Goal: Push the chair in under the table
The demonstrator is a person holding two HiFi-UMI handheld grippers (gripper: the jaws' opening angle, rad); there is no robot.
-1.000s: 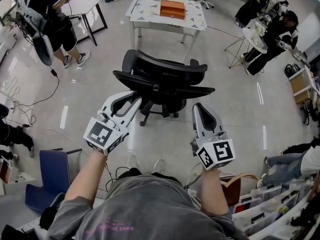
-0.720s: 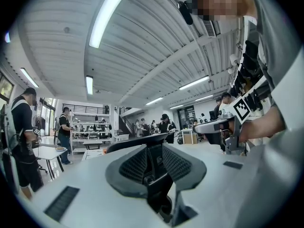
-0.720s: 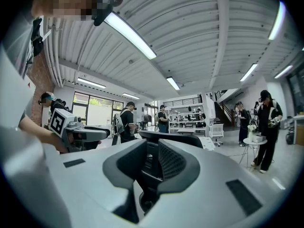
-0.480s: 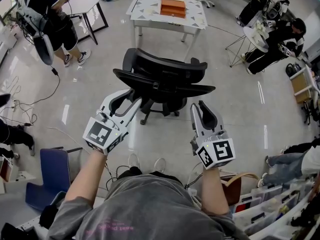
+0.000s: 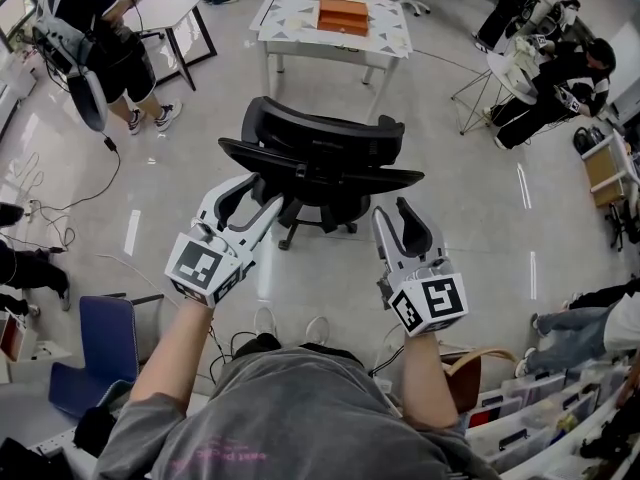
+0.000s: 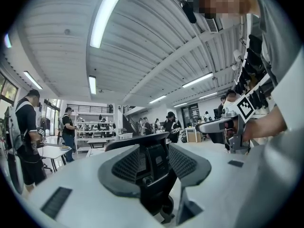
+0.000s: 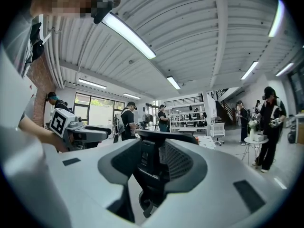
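One chair [image 5: 312, 158], black, stands on the floor [image 5: 470, 218] near the middle of the head view, its back turned to the person; one table [image 5: 300, 13] lies at 12 o'clock from it, well apart, with bare floor between the two, so the chair is not under the table; one orange box [image 5: 342, 15] rests on the table top. Two grippers are held out level towards the chair's back; the left gripper [image 5: 262, 193] sits at the chair's 7 o'clock, its tips just beside the left end of the back; the right gripper [image 5: 392, 211] sits at 5 o'clock, just short of the right end. Both pairs of jaws stand spread and have just been opening; in each gripper view the chair's back shows ahead through the gap, with the pads pressing on nothing. Each gripper bears one marker cube, the left's cube [image 5: 205, 268] and the right's cube [image 5: 430, 303], two in all. One standing person [image 5: 95, 23] is at 10 o'clock; two more people are at 1 o'clock [image 5: 520, 13] and 2 o'clock [image 5: 575, 73]; one blue chair [image 5: 105, 348] is at 8 o'clock.
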